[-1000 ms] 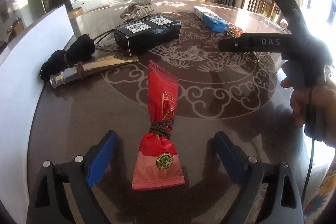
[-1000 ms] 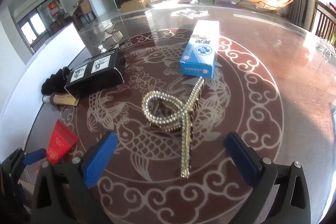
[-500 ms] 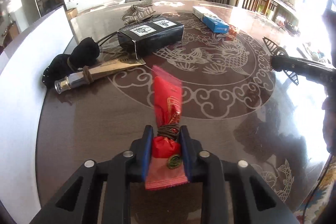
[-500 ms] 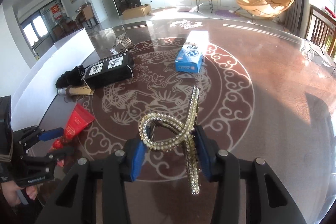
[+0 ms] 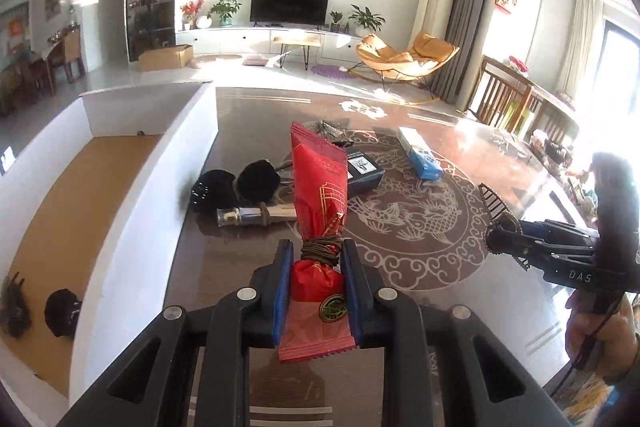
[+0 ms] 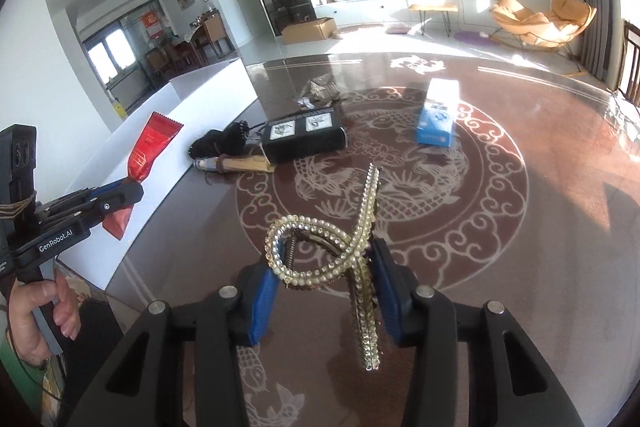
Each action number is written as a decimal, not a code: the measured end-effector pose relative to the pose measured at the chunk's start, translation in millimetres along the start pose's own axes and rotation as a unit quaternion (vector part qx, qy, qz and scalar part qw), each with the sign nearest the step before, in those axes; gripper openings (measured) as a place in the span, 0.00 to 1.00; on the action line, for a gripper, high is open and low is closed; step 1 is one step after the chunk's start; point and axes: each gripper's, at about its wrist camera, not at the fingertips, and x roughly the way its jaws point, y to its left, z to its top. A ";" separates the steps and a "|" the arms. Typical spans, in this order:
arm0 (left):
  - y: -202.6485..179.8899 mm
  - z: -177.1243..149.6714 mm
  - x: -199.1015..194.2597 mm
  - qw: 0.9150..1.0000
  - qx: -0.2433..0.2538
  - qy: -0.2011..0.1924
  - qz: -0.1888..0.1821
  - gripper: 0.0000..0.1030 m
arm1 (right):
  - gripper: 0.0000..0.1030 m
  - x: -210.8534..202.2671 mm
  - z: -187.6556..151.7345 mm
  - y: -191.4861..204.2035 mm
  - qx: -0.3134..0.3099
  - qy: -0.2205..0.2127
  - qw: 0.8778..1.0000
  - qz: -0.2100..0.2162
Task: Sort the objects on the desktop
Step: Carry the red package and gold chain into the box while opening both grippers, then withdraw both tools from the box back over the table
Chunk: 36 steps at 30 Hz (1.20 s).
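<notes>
Both items have been lifted off the table [image 5: 400, 291] since a second ago, when they lay flat between spread fingers. Now the left gripper [image 5: 316, 287] is clamped on the red packet [image 5: 318, 187] at its tied waist, and the packet is held upright above the table edge. The right gripper [image 6: 324, 291] is closed around the pearl hair clip [image 6: 320, 247], whose long beaded bar points away along the fingers.

The white bin [image 5: 140, 179] is seen to the left of the packet in the left wrist view, its cardboard floor already holding a few dark items (too small to be named). The left gripper is judged the nearer of the two to the bin, so a leftward carry over the white wall would be needed before release. The black box [image 6: 304, 139] and blue box [image 6: 436, 123] are left on the table.
</notes>
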 end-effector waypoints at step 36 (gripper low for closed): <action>245.1 -29.8 -9.5 0.947 -0.237 0.093 0.196 0.86 | 0.71 242.5 126.9 323.0 -0.187 0.112 0.969 0.120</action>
